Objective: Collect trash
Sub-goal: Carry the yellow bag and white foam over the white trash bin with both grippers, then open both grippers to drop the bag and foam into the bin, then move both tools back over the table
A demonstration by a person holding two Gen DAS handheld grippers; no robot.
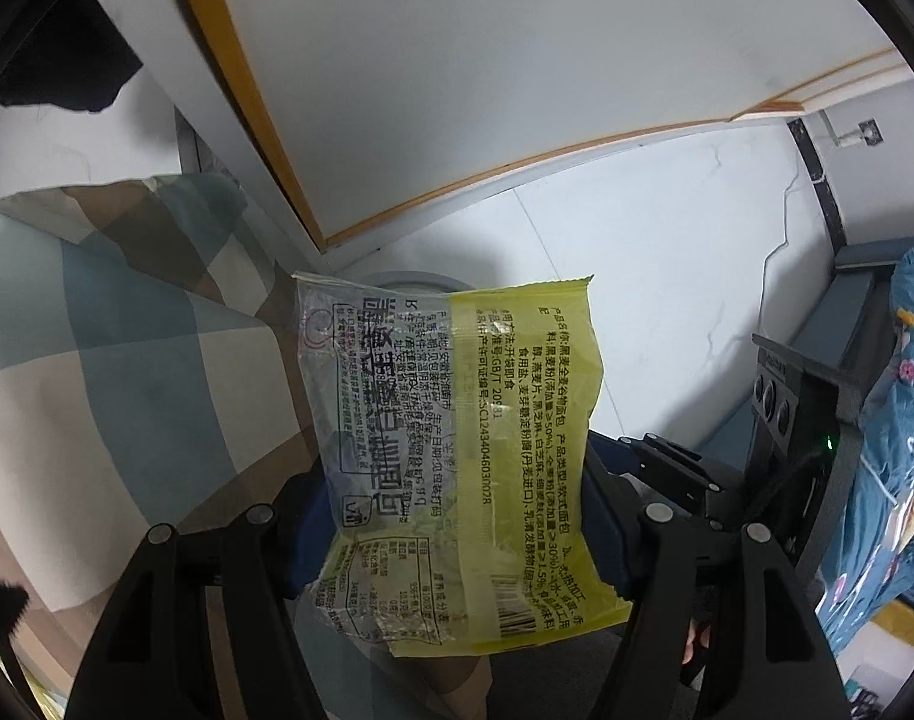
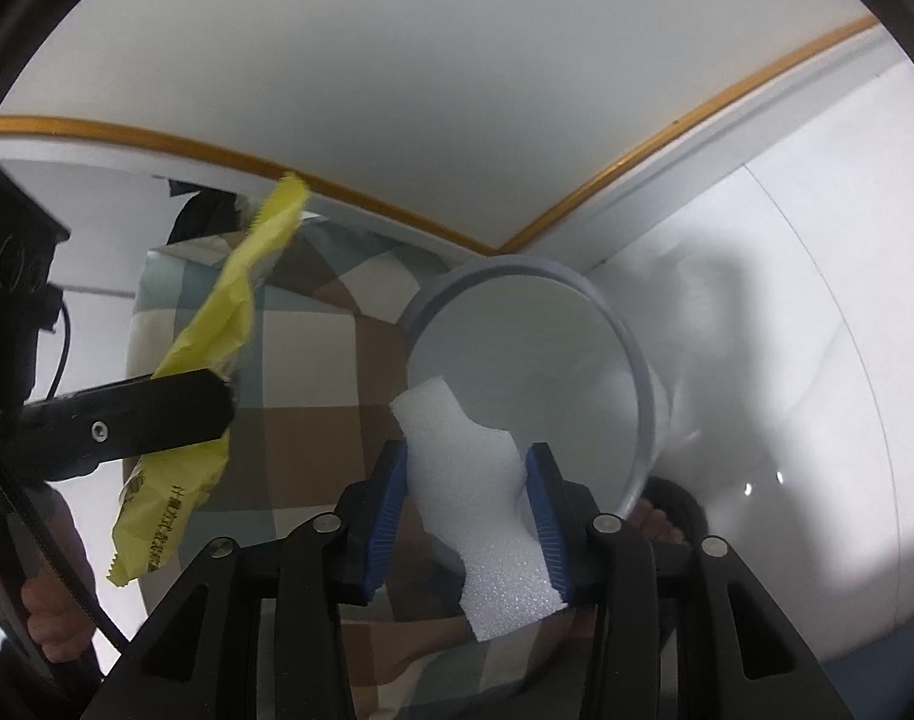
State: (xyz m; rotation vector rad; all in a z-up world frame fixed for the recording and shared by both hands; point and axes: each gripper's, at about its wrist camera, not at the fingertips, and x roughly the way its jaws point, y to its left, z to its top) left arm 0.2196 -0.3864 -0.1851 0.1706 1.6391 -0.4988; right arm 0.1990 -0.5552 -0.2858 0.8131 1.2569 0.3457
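L claw: pinching yellow wrapper, hangs above bin.
R claw: foam piece betw pads, touching both.
Bin: 12 o'clock of R claw, on checked fabric.

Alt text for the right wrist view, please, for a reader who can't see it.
The right gripper has a piece of white foam between its blue pads, just above an open round bin. At left, the left gripper holds a yellow wrapper over a checked cushion.
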